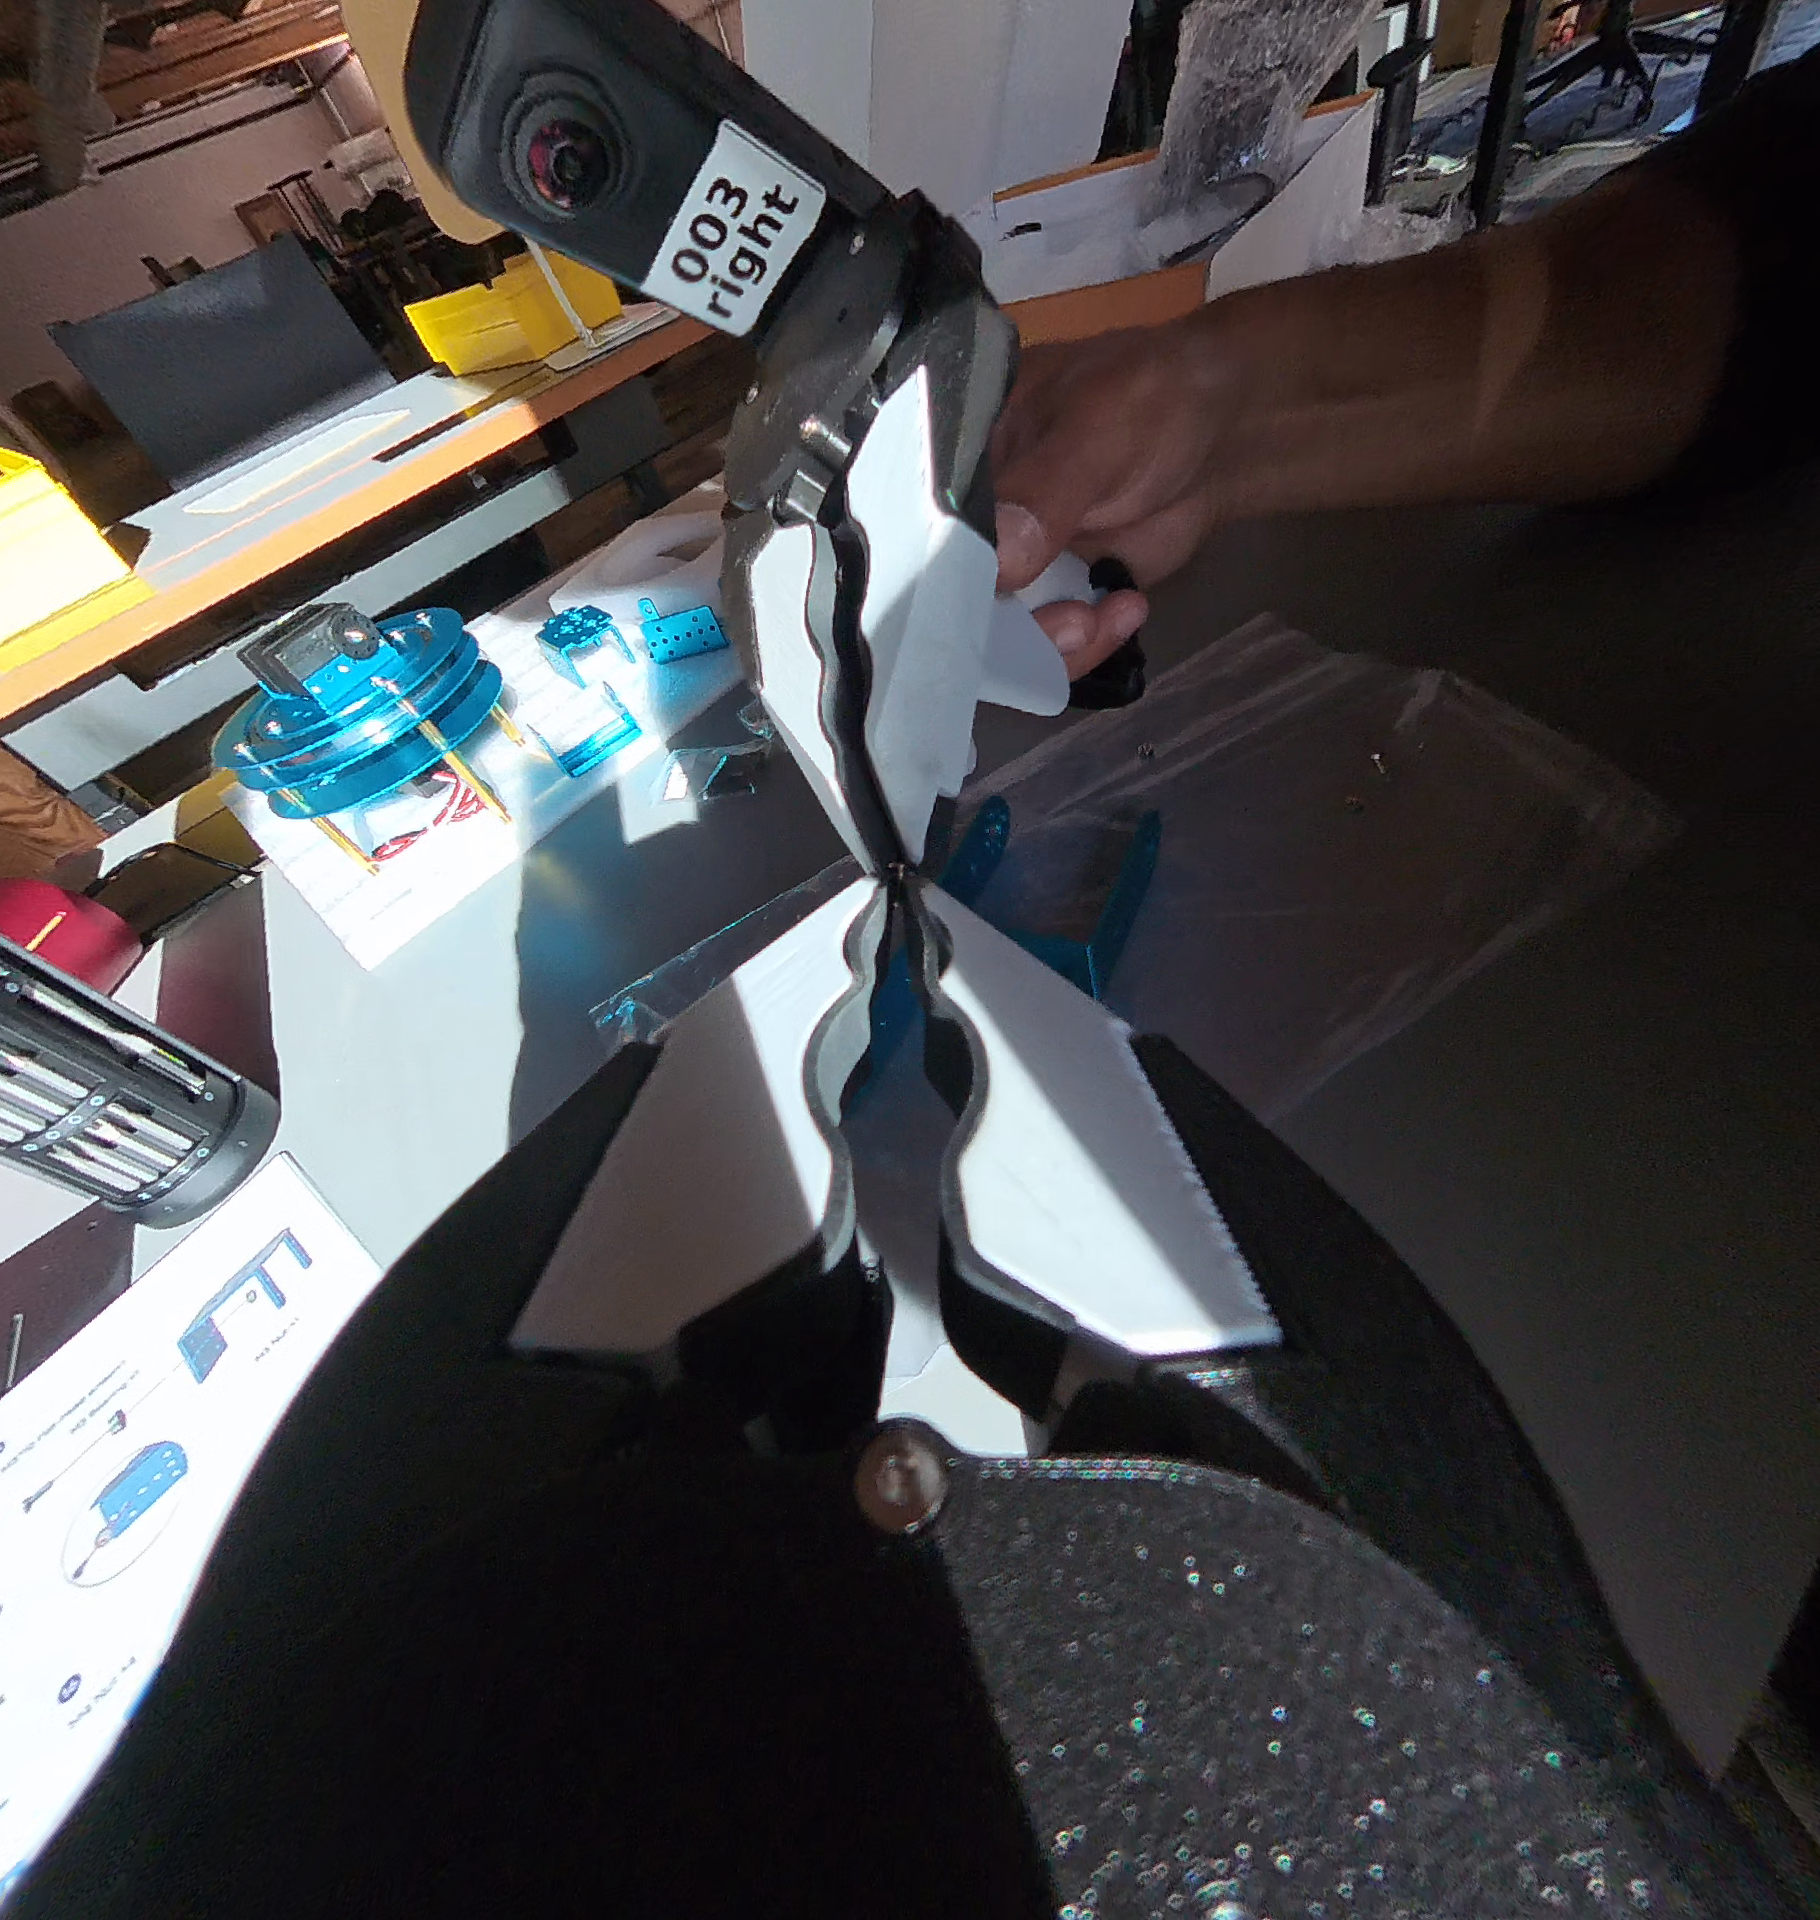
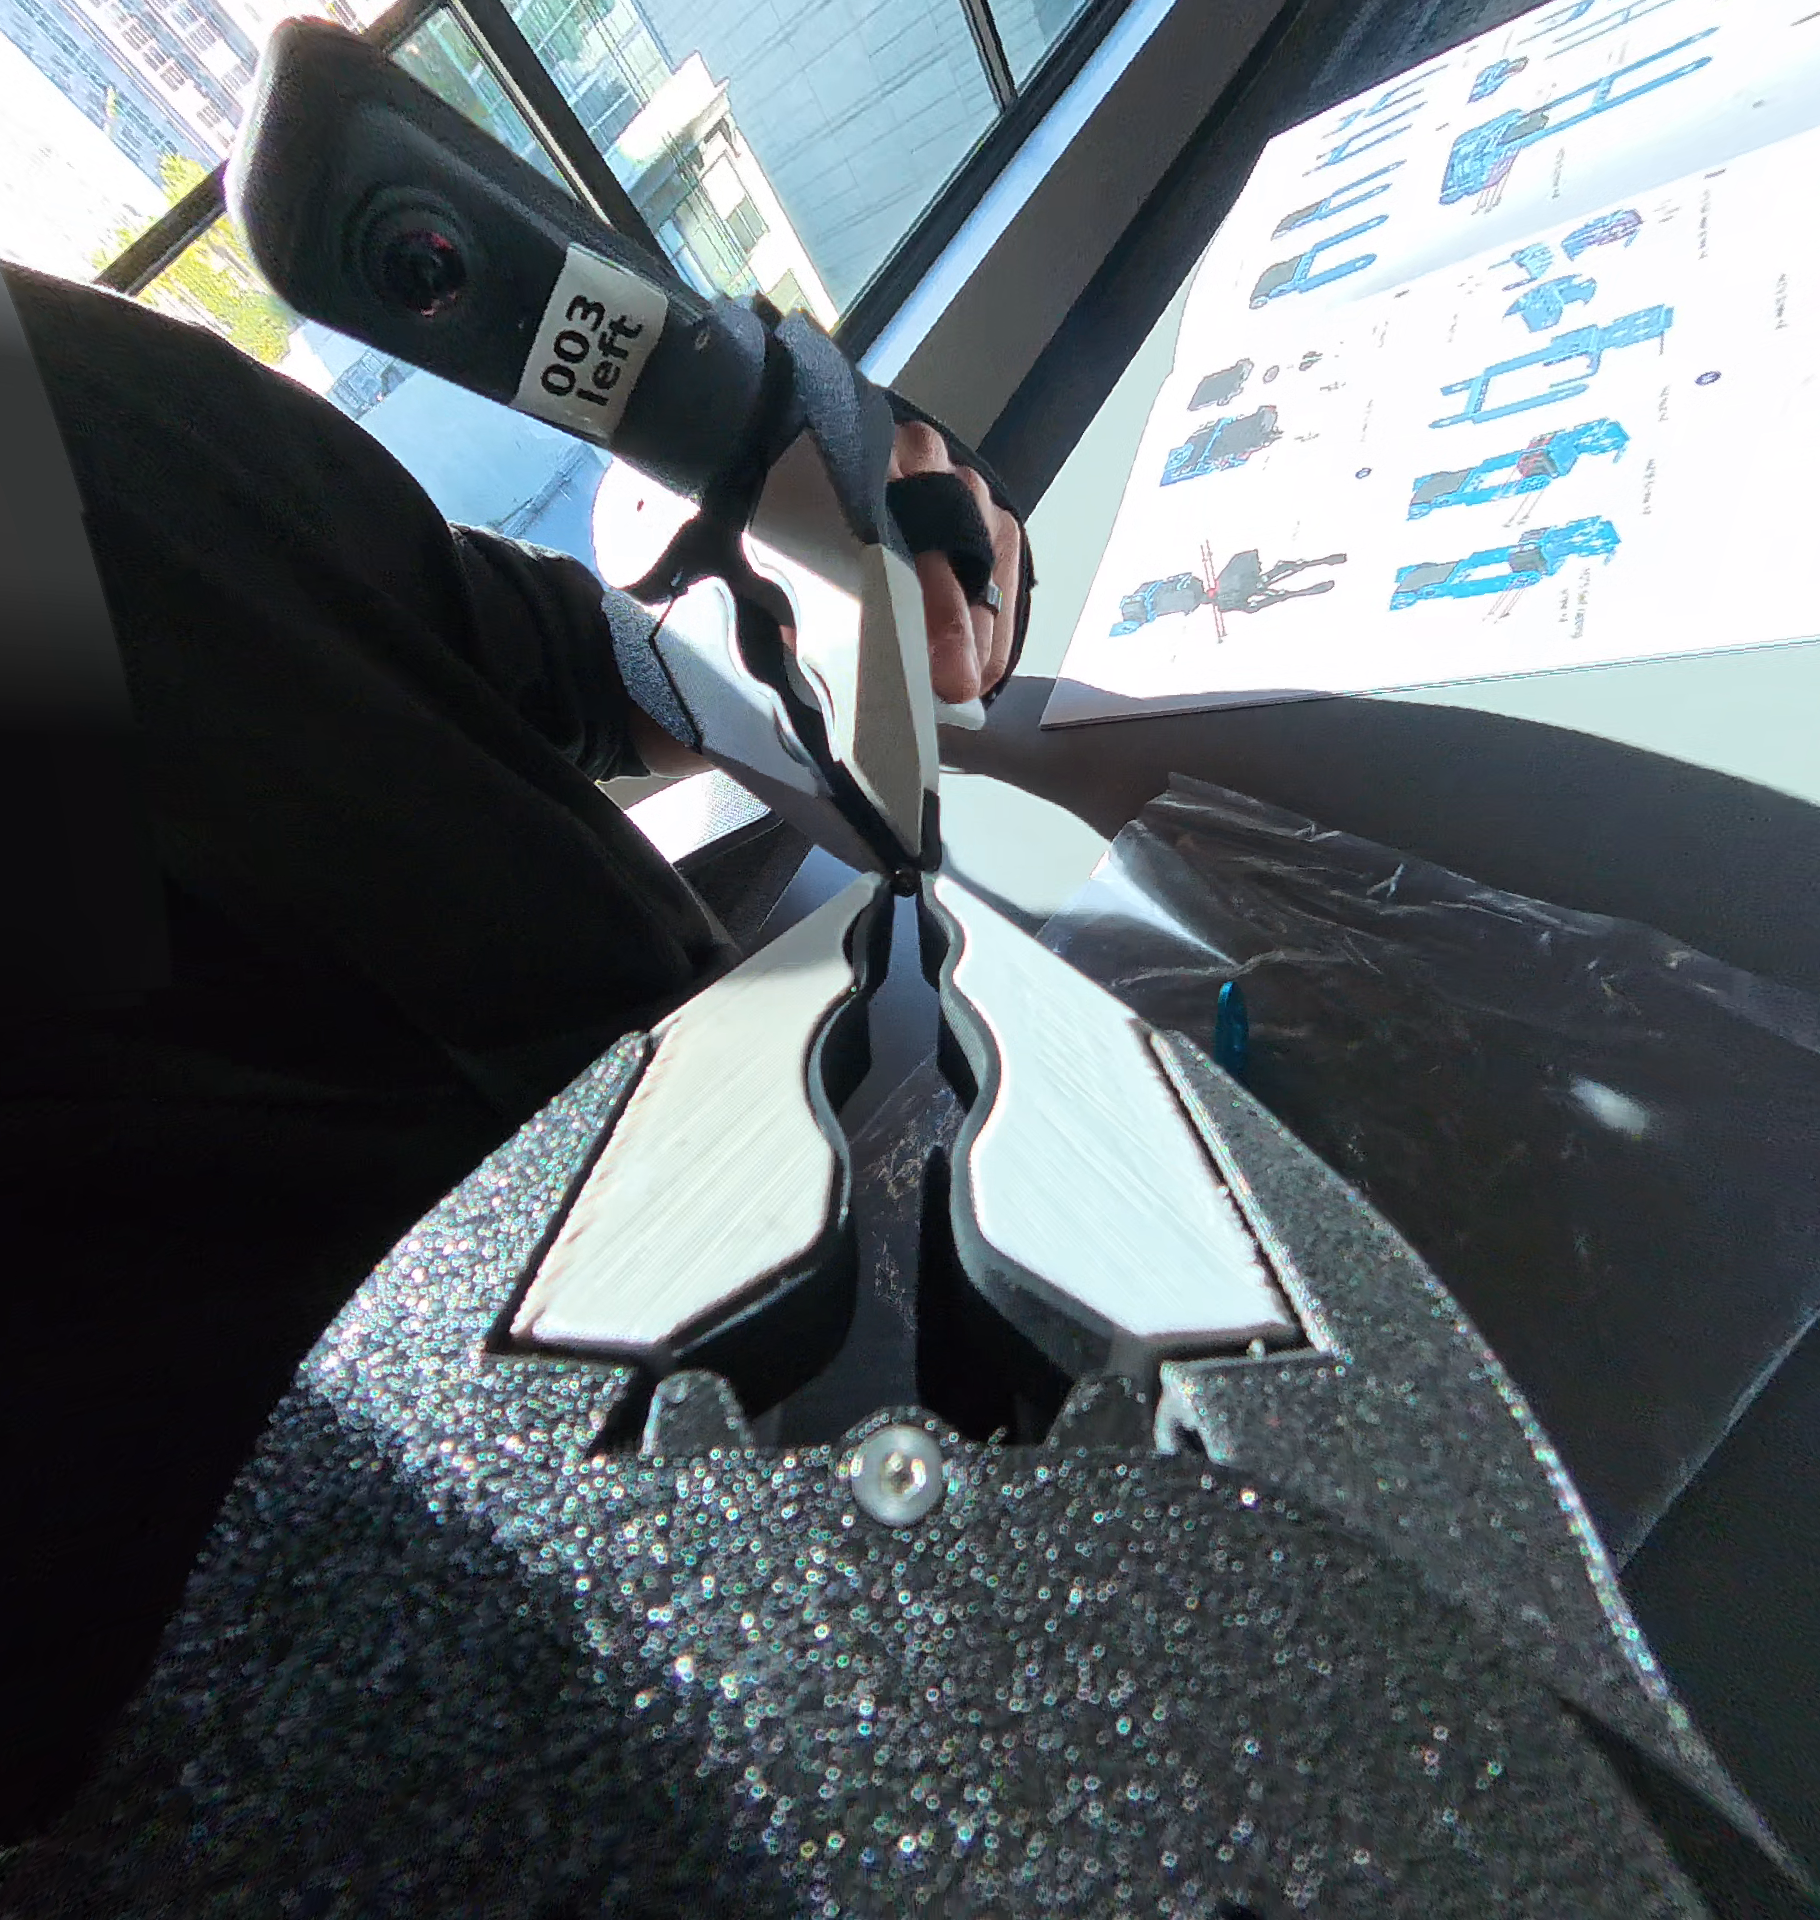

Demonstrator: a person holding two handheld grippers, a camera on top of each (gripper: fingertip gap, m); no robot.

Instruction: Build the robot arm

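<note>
- The left claw (image 1: 898, 883) is seen nearest in the left wrist view, its white fingers pressed together at the tips on a tiny dark part (image 1: 898, 871); what that part is cannot be told, as it is too small.
- The right claw (image 1: 890, 857) is met tip to tip at the same point and is likewise pinched shut on the part; the part is thus held from both sides, above the bench (image 1: 386, 1049) and not resting on it.
- This two-sided hold is judged to keep so small a piece steady and off the surface.
- Directly beneath the tips a clear plastic bag (image 1: 1353, 831) is spread, with a blue bracket (image 1: 1114, 914) lying under the film.
- A few small loose fasteners (image 1: 1382, 764) are scattered on the bag, well apart from the tips.
- To the left, an instruction sheet (image 1: 189, 1382) lies near the bench edge, with a bit holder (image 1: 85, 1101) just beyond it.
- Farther off, a blue round assembly (image 1: 366, 717) on brass standoffs is stood on a white sheet, with small blue brackets (image 1: 677, 629) beside it.
- Open room is left between the bag and the blue round assembly; the crowded side is the left.
</note>
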